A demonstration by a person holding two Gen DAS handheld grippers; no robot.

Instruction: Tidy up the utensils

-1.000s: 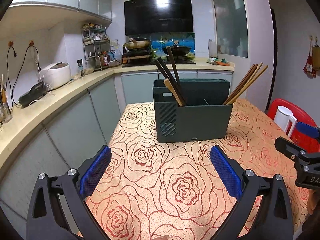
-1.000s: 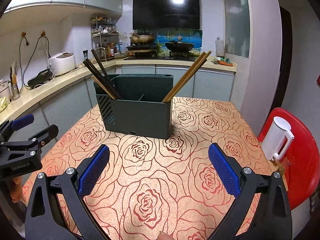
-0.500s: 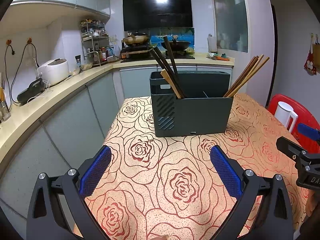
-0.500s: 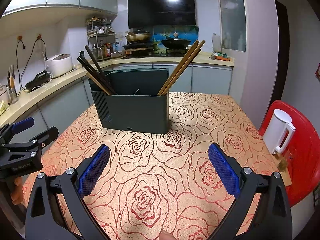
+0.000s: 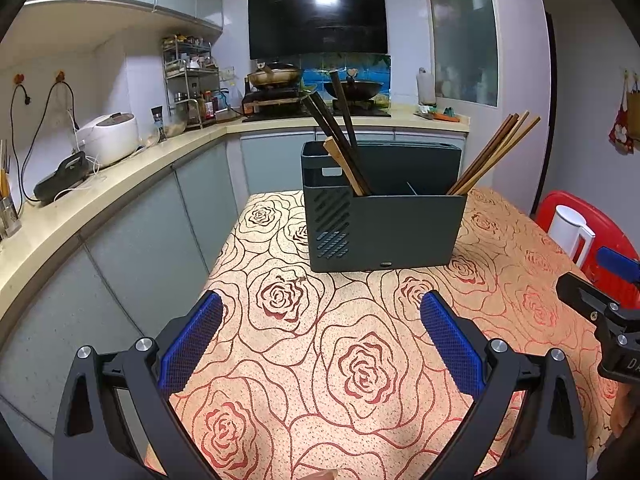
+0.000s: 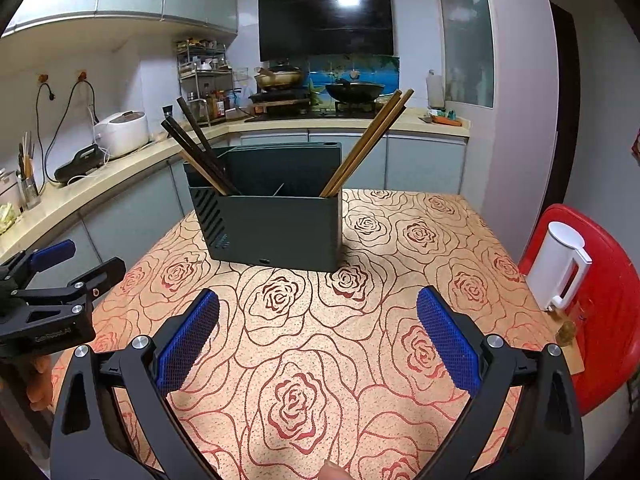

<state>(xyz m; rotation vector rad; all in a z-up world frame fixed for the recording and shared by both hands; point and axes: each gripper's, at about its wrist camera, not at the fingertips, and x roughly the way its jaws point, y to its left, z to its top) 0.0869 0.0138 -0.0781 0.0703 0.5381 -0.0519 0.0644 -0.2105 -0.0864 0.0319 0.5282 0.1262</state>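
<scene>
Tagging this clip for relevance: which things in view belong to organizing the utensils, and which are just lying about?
Belongs to the job:
dark green plastic utensil holder
dark brown chopsticks
light brown wooden chopsticks
open left tool
open right tool

Just lying about:
white plastic kettle
red plastic chair
white rice cooker

A dark green utensil caddy (image 5: 384,232) stands upright mid-desk toward the far edge, dark chopsticks (image 5: 340,136) leaning left, brown chopsticks (image 5: 494,156) leaning right.
</scene>
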